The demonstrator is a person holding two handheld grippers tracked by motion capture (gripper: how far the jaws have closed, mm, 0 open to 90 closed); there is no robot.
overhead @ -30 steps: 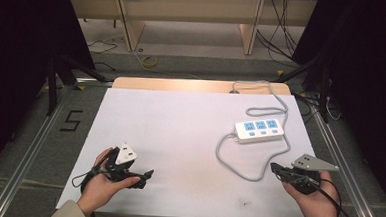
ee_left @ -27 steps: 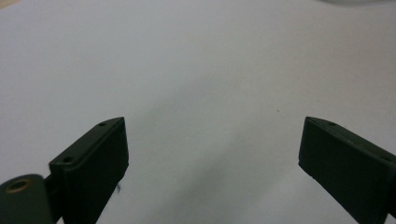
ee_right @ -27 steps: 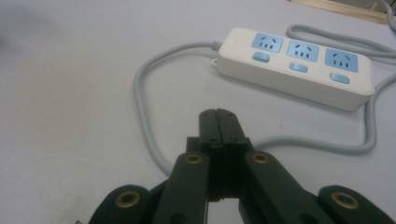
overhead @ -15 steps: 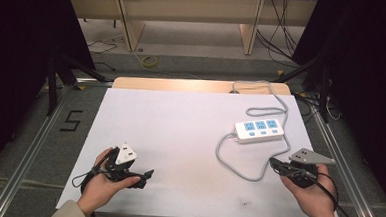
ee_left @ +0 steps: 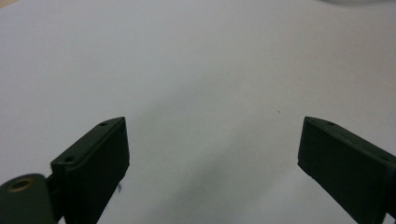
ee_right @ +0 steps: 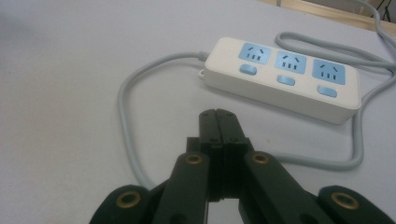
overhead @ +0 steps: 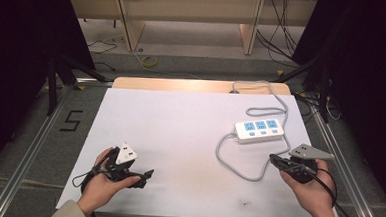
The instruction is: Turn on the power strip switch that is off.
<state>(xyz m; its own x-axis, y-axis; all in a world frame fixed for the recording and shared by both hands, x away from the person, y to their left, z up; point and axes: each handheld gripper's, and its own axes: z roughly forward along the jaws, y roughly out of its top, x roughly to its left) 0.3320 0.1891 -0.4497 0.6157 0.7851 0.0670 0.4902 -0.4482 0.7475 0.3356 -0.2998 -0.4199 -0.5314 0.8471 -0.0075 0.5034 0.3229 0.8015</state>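
Right tongs (overhead: 274,160) are closed on nothing, tips pointing at the white power strip (overhead: 258,130), which lies on the right side of the worktop (overhead: 180,118) with its grey cable (overhead: 228,160) looping toward the near edge. Left tongs (overhead: 145,175) rest at the near left with jaws spread wide over bare surface. Judging by this, the approach to the strip is only starting; next, the closed tips could go forward to press one of the blue switches (ee_right: 286,80), or would have to open first to grasp the strip.
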